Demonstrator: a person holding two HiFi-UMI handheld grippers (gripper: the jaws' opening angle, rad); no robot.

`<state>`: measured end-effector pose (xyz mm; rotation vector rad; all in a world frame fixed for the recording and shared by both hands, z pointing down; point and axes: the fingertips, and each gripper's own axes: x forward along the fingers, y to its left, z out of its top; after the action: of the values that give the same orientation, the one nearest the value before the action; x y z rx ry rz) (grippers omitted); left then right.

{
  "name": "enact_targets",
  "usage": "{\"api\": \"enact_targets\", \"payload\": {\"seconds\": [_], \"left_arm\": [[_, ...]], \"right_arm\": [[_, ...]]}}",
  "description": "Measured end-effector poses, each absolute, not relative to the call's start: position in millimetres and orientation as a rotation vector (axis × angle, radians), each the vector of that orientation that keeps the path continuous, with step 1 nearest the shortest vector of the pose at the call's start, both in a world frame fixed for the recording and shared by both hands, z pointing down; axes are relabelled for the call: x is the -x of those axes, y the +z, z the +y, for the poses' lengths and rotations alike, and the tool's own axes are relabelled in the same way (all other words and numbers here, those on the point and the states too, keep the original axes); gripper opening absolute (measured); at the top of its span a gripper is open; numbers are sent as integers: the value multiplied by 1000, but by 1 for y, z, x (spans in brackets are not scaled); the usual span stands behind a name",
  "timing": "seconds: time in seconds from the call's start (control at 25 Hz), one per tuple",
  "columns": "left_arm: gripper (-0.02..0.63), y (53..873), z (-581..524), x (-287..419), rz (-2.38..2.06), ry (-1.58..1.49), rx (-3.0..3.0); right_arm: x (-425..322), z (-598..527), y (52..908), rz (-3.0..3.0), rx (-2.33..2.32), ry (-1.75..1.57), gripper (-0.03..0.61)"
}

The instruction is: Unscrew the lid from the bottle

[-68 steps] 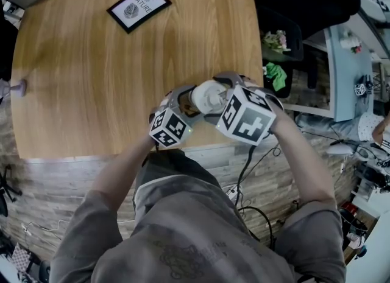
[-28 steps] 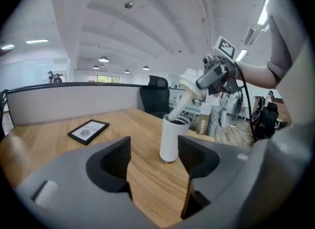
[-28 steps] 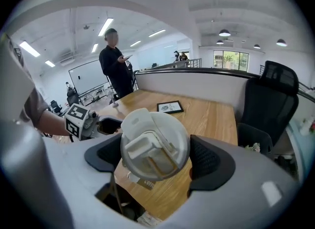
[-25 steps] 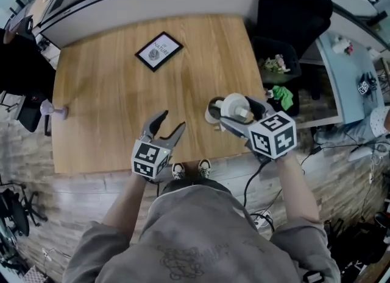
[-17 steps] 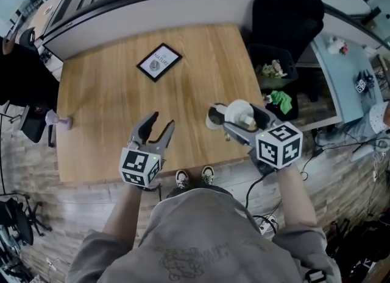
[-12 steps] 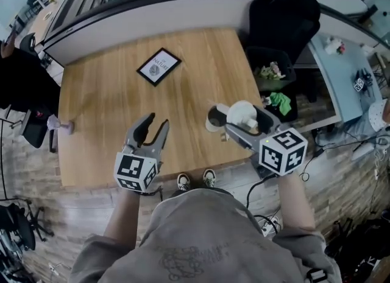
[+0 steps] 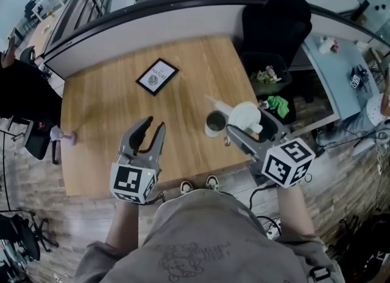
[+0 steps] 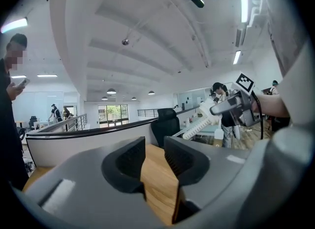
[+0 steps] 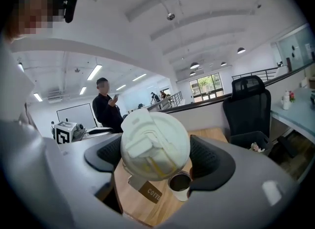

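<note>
While the wooden table (image 7: pixel 109 111) fills the head view, the left gripper (image 7: pixel 155 123) hovers over its near edge; jaws a narrow gap apart, just been closing, nothing between them. Right gripper (image 9: pixel 155 156) is clamped on the white lid (image 9: pixel 155 142). Lid is off the bottle (image 7: pixel 214 123), which stands open and upright on the table just left of it.

Left gripper (image 8: pixel 154 161) jaws just been closing; narrow gap, nothing between; wooden table (image 8: pixel 160 198) beyond.
</note>
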<state>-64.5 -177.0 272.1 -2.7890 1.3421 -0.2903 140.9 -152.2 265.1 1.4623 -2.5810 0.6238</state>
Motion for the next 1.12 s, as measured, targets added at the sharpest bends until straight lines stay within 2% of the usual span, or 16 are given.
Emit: {"api": "enact_targets", "payload": {"seconds": [0.2,0.48,1.12], "left_arm": [[110,250,-174,63,1315,-226,2768],[4,235,-176,66,1353,-210,2741],[2,239,-176,67,1354,-274,2746]], "right_arm": [[-139,-150,242,-2643,-1518,570,433],[-137,-149,222,-2681,-1598,451,433],[-137,-149,227,-2644,-1589,438,433]]}}
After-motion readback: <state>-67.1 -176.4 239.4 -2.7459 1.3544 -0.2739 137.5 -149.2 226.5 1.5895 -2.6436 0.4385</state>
